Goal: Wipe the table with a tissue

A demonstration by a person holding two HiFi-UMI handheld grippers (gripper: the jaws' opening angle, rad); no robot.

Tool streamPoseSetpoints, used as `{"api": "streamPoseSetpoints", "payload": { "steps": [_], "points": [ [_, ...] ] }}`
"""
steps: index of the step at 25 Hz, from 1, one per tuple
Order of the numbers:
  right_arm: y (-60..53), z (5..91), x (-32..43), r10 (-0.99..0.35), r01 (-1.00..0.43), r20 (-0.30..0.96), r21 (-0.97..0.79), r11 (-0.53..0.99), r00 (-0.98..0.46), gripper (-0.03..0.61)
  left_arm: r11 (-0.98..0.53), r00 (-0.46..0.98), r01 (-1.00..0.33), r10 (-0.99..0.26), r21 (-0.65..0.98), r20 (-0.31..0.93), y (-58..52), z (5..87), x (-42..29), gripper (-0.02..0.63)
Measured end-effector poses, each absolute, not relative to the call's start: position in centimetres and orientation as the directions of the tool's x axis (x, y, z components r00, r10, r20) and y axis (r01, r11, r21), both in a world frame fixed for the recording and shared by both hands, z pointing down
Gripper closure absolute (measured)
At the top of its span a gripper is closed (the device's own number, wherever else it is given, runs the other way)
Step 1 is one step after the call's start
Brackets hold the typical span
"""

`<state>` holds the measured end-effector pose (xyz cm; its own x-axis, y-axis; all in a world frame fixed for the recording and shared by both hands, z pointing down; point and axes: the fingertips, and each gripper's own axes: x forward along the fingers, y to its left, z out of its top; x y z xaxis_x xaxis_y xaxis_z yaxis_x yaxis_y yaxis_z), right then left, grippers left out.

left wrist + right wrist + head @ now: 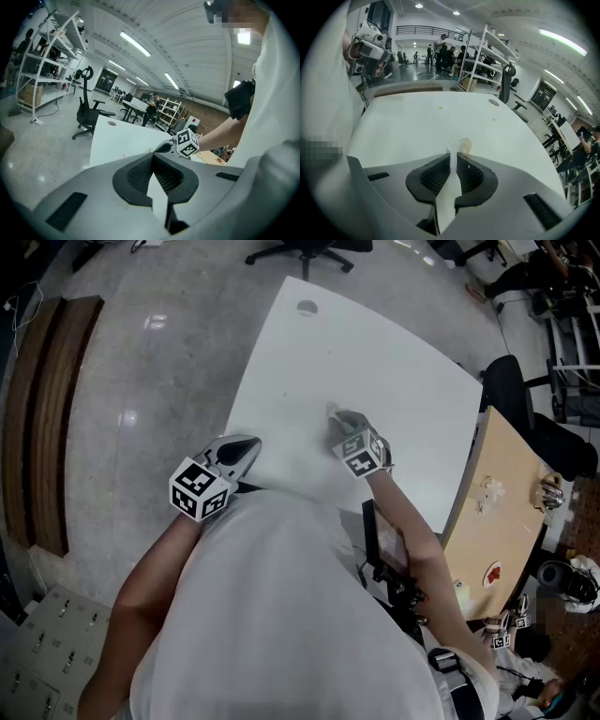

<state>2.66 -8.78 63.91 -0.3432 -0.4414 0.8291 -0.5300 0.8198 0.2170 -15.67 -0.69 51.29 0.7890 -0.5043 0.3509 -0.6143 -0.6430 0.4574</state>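
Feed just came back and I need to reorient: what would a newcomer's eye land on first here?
First, the right gripper, shut on a crumpled white paper tissue over the middle of the broad white table. Next, the left gripper, jaws closed and empty, by the table's near left edge.

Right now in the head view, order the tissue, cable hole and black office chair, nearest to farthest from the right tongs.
1. Tissue, in the right tongs.
2. Cable hole, at the table's far end.
3. Black office chair, beyond the table.
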Motion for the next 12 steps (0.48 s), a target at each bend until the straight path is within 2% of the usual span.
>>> {"api": "streamPoseSetpoints", "payload": {
  "steps": [9, 12],
  "points": [
    [-6.7, 64.1, 1.3, -0.441, -0.472, 0.838, 0.262, 0.842, -0.321, 0.531, -0.655, 0.798, -0.603, -0.505, 0.457, 0.329, -1.2, 51.0, -16.6, 0.607],
    [-5.6, 64.1, 0.5, -0.392, -0.495, 0.84, 0.177, 0.851, -0.374, 0.531, -0.658, 0.803, -0.596, -0.504, 0.46, 0.32, -1.5, 50.9, -16.6, 0.607]
  ]
}}
